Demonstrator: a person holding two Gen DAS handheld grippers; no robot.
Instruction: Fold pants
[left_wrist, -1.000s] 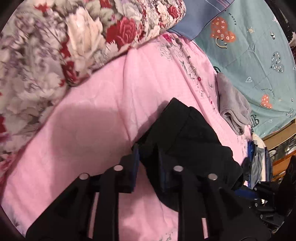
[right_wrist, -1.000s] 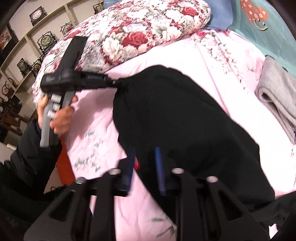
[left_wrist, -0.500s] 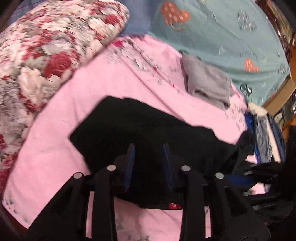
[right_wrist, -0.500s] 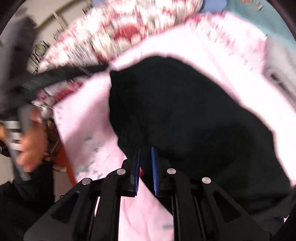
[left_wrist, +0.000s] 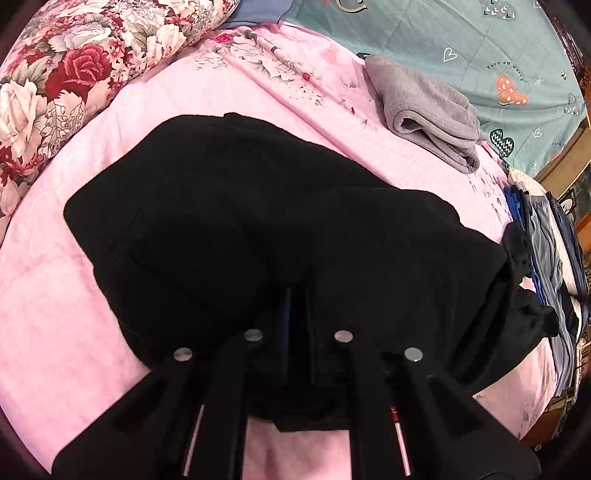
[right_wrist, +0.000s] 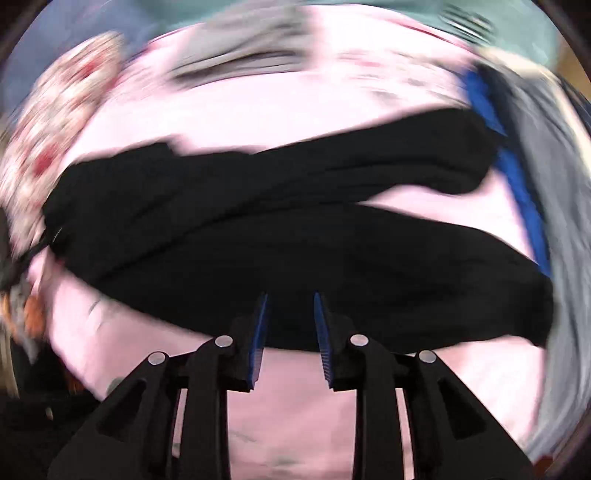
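Left hand-held gripper (left_wrist: 297, 317) beside grey towel (left_wrist: 428, 110)

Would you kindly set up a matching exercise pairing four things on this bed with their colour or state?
Column one:
1. pants
2. folded towel
3. left gripper
4. right gripper

Column two:
A. grey, lying on the pink cover beyond the pants
B. jaws apart, nothing between the pads
C. black, spread on the pink cover
D. jaws nearly together over black cloth

Pairs: 1-C, 2-A, 3-D, 4-B
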